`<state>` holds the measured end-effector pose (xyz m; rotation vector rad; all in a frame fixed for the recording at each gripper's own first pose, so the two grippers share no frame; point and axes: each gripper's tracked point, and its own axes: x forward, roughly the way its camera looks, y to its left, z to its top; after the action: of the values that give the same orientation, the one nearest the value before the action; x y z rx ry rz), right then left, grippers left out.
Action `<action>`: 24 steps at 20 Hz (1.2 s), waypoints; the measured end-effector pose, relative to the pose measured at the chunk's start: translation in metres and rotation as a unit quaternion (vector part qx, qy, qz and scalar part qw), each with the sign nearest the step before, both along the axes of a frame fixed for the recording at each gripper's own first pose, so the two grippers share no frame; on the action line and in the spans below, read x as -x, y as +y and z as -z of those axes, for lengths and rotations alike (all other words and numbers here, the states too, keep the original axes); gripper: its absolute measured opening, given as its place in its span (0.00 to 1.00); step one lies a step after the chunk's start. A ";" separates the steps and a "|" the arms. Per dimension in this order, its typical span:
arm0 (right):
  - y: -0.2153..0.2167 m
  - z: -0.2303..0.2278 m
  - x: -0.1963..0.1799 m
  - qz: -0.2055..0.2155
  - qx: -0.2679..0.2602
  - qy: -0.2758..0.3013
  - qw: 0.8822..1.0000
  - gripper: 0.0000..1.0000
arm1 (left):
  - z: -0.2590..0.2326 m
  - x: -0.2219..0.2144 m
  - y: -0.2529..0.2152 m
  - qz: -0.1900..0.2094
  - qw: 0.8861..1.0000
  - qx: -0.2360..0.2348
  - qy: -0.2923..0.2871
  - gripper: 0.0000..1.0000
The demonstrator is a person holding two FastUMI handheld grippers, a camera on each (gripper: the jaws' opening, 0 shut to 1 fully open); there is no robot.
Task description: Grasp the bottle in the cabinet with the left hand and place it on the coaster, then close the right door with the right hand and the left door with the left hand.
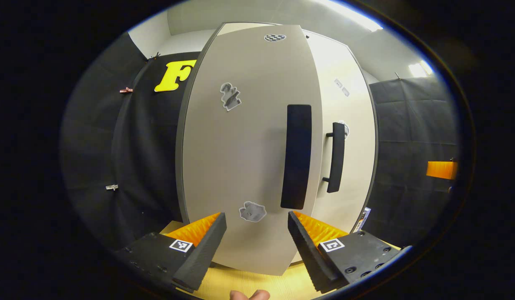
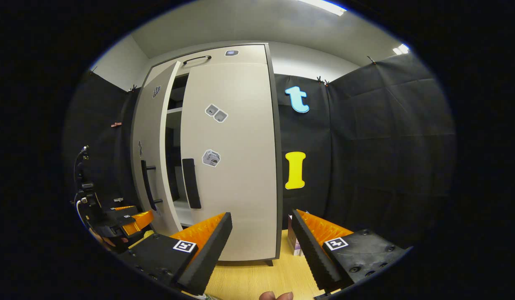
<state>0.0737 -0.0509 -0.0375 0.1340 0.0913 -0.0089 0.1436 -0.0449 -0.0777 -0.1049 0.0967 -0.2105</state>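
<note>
Two smooth pale doors on one tall cabinet (image 2: 271, 166), dark-edged, standing on a light wood-grain table (image 2: 249, 279). Left door (image 2: 151, 166) ajar, swung a little outward, with a dark bar handle (image 2: 148, 185) on two posts; a narrow dark gap beside it showing a shelf edge inside. Right door (image 2: 236, 166) closed flush, flat matte handle plate (image 2: 191, 183) near its left edge, small stickers on its face. Seen in the left gripper view: left gripper (image 1: 256, 237) close in front of the left door (image 1: 249, 146), ribbed fingers spread wide, holding nothing, bare door face between them. Seen farther off at the left of the right gripper view: the same tool (image 2: 128, 221), near the left door's lower edge. Right gripper (image 2: 261, 246) also wide apart and empty, low over the table, free room ahead up to the right door. Cannot tell where the bottle or coaster sits.
</note>
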 end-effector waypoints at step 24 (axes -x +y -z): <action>0.055 -0.031 0.064 -0.034 -0.007 -0.036 0.999 0.95 | -0.049 0.154 0.061 0.003 0.999 -0.016 -0.033 0.95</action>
<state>0.0093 0.0045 -0.0060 0.1440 0.0237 0.0648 -0.0106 0.0159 -0.0290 -0.0665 0.0344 -0.2177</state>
